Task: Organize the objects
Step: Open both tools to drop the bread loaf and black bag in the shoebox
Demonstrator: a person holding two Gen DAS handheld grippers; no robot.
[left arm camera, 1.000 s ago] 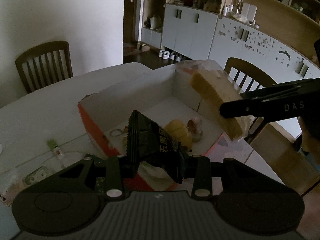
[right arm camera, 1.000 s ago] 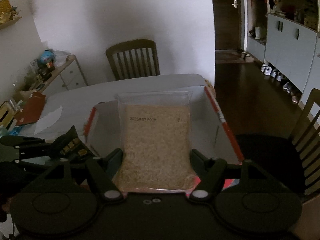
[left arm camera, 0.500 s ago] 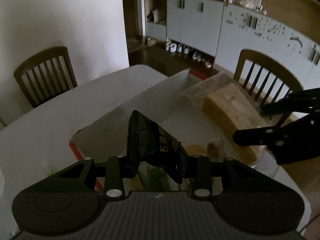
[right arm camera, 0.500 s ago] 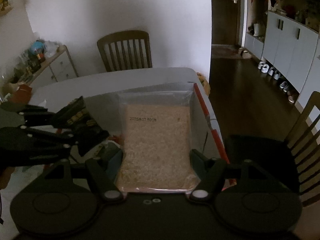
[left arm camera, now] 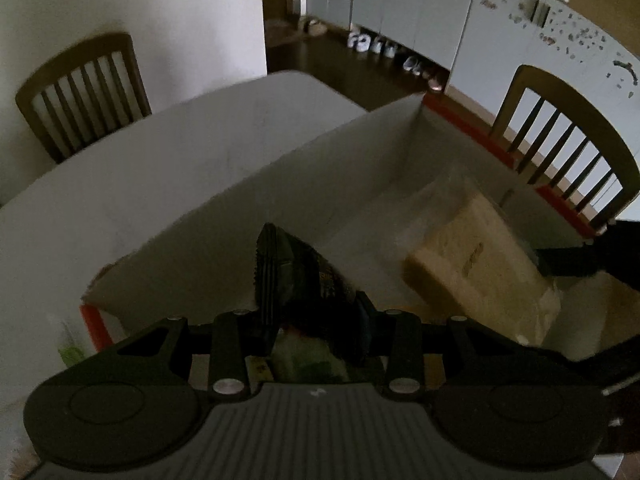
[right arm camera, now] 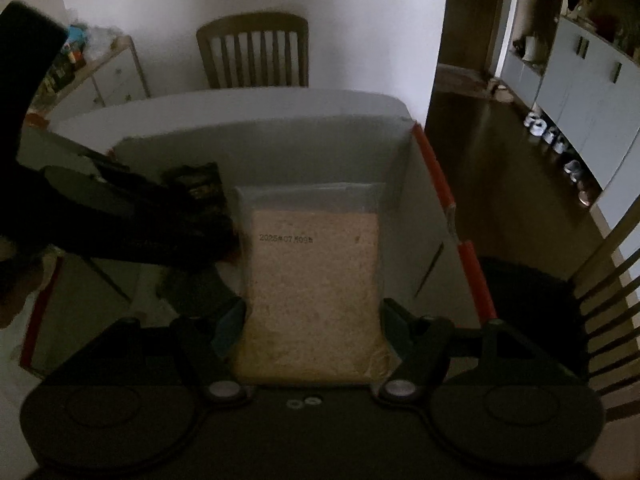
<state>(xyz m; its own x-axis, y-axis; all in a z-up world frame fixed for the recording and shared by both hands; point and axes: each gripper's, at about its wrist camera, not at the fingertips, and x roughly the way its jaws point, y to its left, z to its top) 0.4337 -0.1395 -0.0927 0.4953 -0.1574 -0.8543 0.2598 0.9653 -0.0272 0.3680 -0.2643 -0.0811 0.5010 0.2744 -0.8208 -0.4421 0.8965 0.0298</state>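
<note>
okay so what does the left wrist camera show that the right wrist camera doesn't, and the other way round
Only the left wrist view shows the green packet lying under the left gripper, and the slatted chair beyond the box's red-edged side.

Only the right wrist view shows the date printed on the clear bag of grain, the cluttered sideboard by the wall, and the right gripper clamped across that bag.

Both show the white cardboard box, the dark snack packet held by the left gripper, the grain bag, the white table and the shoes on the floor.
</note>
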